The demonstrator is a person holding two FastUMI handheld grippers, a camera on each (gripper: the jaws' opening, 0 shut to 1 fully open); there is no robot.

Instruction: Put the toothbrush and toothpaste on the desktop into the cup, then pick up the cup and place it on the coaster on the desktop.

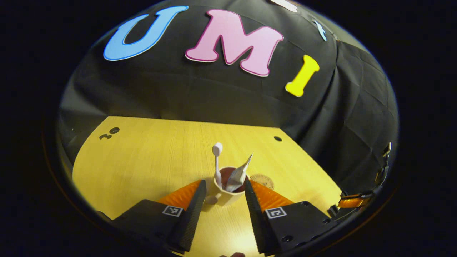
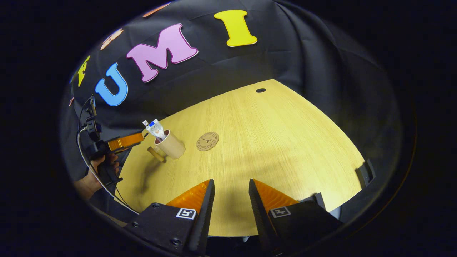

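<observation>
cream round cup with white toothbrush and crinkled toothpaste tube already inside, upright on yellow wooden tabletop, between spread left tongs, not yet clamped; right tongs released, well apart. next, likely: close, lift, set on round brown coaster just beside

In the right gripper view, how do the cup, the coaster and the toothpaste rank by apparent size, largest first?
1. cup
2. coaster, flat on the table; close to the cup in width, so this is uncertain
3. toothpaste, partly hidden inside the cup
</observation>
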